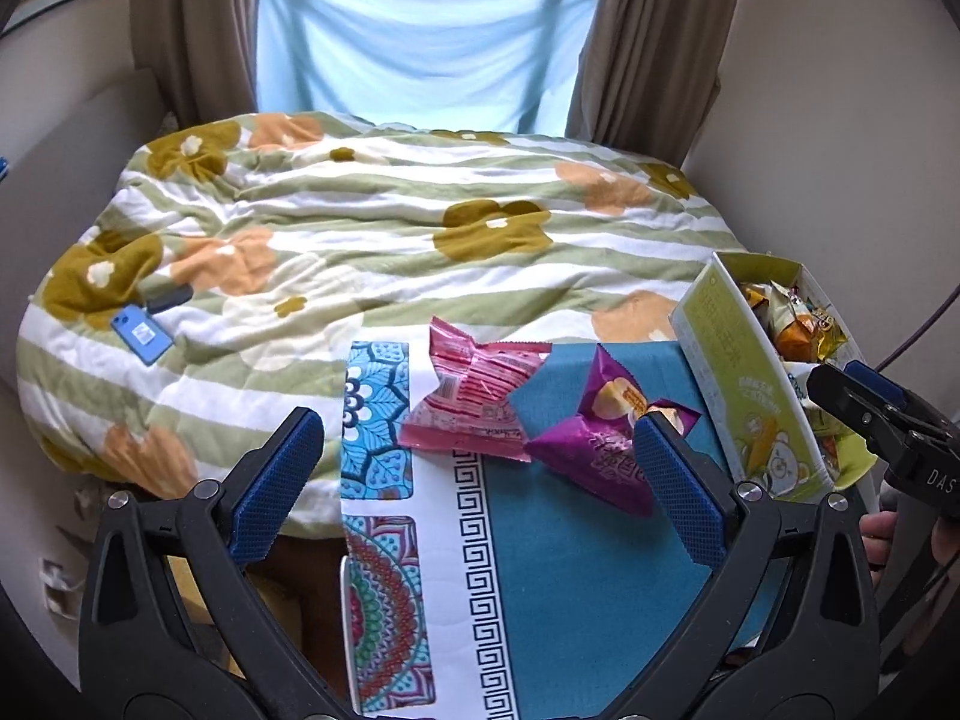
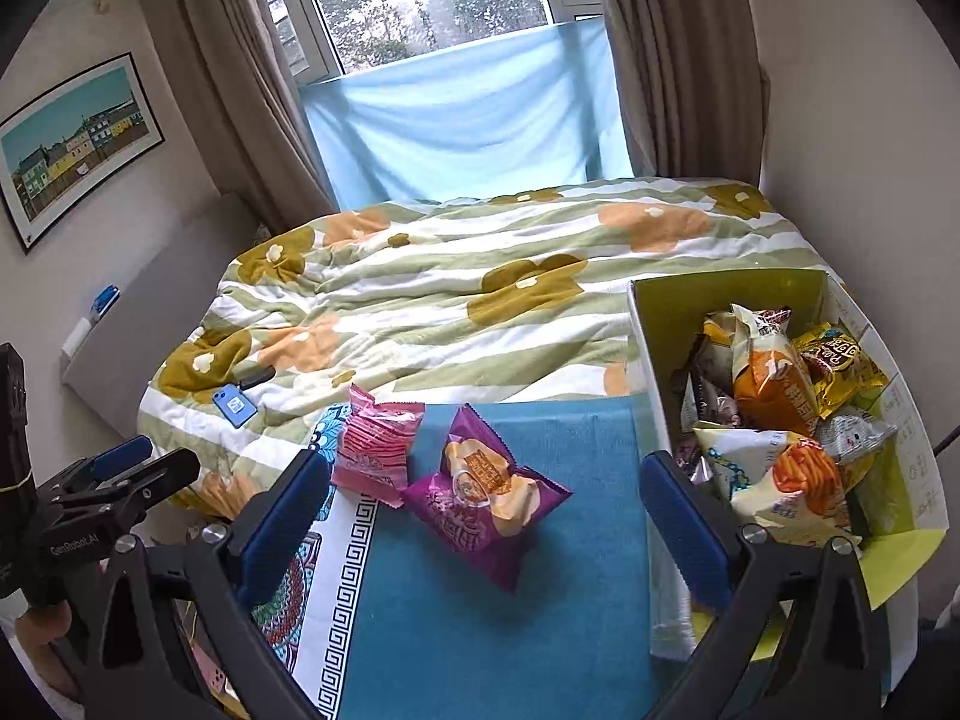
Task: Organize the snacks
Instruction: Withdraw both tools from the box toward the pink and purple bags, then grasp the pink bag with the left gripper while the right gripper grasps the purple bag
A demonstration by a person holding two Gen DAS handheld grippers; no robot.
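Observation:
A pink snack packet (image 1: 474,396) (image 2: 375,444) and a purple snack packet (image 1: 591,450) (image 2: 480,498) lie side by side on a teal patterned cloth (image 1: 570,570) (image 2: 480,630). My left gripper (image 1: 478,429) hangs open just short of them, its right finger near the purple packet, holding nothing. Open and empty too, my right gripper (image 2: 485,468) hovers over the cloth in front of the purple packet. To the right stands a green cardboard box (image 1: 738,372) (image 2: 648,348) with several snack bags inside. Each gripper shows at the edge of the other's view: right gripper (image 1: 837,375), left gripper (image 2: 165,456).
Behind the cloth is a bed with a flowered green-striped quilt (image 1: 372,210) (image 2: 480,276); a blue phone (image 1: 141,333) (image 2: 235,406) lies on it. Curtains (image 2: 240,90) frame a window with a light blue sheet (image 1: 414,54). A wall rises close on the right.

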